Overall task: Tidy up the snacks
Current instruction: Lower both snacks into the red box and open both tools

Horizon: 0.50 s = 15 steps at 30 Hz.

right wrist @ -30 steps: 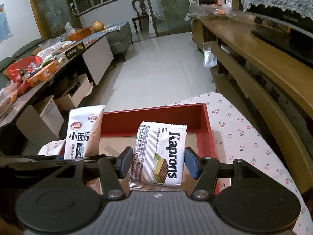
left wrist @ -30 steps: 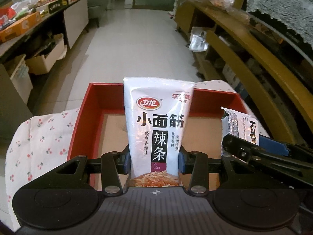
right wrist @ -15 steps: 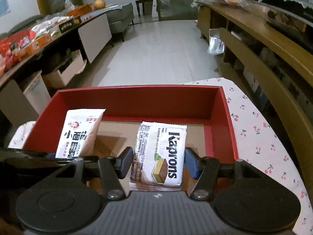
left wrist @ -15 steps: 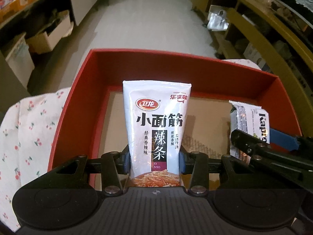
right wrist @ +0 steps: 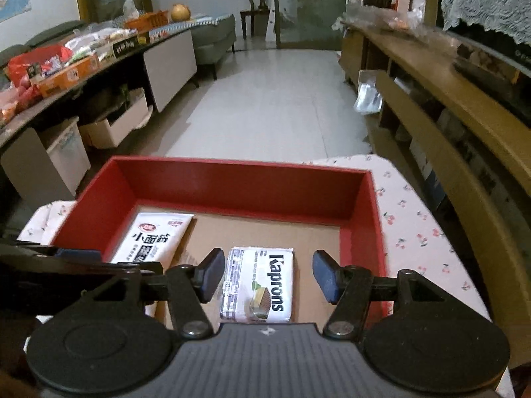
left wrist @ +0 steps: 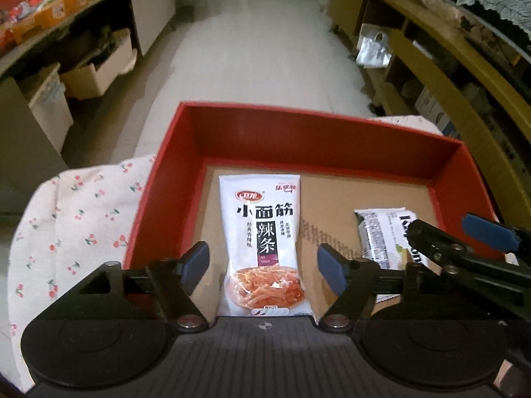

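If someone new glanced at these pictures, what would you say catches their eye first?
The red box on the cherry-print cloth dominates. On its cardboard floor lie a white spicy-strip packet at left and a Kaprons wafer pack to its right, each between the open pads of a tool that has just been opening.

Glossy plastic packet (left wrist: 264, 245); cardboard-floored box (left wrist: 318, 136)
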### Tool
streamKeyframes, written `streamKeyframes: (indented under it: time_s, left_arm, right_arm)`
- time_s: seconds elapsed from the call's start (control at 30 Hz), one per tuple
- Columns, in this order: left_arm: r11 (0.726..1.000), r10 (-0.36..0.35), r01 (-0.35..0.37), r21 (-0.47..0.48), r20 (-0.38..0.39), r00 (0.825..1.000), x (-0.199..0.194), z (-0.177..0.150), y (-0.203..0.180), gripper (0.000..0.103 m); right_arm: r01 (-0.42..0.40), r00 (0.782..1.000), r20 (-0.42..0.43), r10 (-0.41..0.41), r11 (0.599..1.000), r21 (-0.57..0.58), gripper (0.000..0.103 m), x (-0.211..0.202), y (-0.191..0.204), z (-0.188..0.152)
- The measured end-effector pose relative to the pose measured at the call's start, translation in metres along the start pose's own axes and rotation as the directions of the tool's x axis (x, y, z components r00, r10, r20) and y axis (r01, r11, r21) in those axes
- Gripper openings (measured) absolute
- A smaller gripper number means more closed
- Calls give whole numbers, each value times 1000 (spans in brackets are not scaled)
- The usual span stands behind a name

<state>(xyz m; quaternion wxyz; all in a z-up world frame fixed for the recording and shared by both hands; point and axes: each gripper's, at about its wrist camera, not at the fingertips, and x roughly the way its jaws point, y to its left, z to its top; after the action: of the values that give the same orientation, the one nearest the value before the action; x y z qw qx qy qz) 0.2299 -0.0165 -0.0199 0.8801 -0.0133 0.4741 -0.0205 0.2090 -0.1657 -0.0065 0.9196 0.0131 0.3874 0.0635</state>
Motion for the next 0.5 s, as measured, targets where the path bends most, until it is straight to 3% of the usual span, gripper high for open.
streamKeyframes:
  time_s: [0.5]
  left_arm:
    - [999,-43,43,7,20,999,-29,-13,-3,82]
  right_arm:
    - [3,1000,30,-4,999,41,71,-37,-3,-9]
